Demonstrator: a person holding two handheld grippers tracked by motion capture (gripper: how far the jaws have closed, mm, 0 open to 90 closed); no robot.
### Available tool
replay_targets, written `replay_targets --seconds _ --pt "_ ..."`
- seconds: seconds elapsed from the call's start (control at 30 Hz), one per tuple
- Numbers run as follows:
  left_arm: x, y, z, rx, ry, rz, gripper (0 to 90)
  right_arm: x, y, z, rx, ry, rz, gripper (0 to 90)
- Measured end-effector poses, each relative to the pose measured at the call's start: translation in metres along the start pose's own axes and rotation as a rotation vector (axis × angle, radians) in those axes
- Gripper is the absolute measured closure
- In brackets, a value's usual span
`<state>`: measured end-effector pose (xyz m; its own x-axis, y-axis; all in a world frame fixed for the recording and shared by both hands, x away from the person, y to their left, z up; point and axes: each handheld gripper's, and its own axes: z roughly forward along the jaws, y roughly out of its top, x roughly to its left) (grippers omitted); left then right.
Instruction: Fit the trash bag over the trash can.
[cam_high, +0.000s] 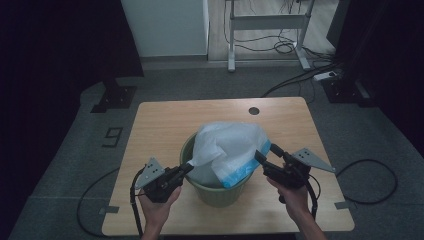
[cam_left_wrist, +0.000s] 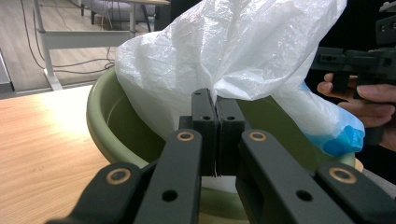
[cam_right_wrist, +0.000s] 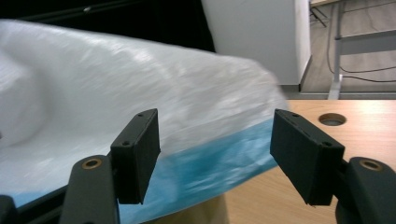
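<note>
While the crinkled white plastic bag (cam_high: 227, 145) billows from the round green bin (cam_high: 216, 192) on the wooden desk (cam_high: 160, 125), the left gripper (cam_left_wrist: 215, 135) pinches its thin film. Beside the bag's blue hem, the right gripper (cam_right_wrist: 215, 156) has its flat black jaws wide apart.

A taped mark (cam_high: 113, 136) on the floor reads, perhaps, "9".

I see a thin, crinkled, translucent white plastic bag (cam_left_wrist: 233, 51) with a blue edge, a smooth matt green plastic bin (cam_left_wrist: 105, 126), a pale wood-grain tabletop (cam_high: 160, 125), and matt black plastic on each hand-held gripper.
</note>
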<state>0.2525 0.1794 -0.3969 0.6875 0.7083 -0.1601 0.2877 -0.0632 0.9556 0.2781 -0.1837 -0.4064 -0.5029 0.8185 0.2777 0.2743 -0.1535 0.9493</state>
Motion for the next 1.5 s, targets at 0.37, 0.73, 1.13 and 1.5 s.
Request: replay_targets --seconds 0.37,0.73,1.13,1.5 --pt "0.001 0.003 -0.001 -0.004 -0.016 0.008 88.4 0.007 -0.005 0.008 0.042 -0.041 -0.094 88.9" --pt "-0.009 0.007 0.01 0.019 -0.092 0.064 88.1 -0.002 0.058 -0.017 -0.102 -0.097 -0.131 89.3" --pt "-0.025 0.015 0.004 0.035 -0.18 0.186 45.8 0.016 0.099 -0.033 -0.188 -0.045 -0.203 89.4" --pt "-0.015 0.046 -0.018 -0.017 -0.186 0.166 32.8 0.018 0.088 -0.012 -0.121 -0.022 -0.211 89.3"
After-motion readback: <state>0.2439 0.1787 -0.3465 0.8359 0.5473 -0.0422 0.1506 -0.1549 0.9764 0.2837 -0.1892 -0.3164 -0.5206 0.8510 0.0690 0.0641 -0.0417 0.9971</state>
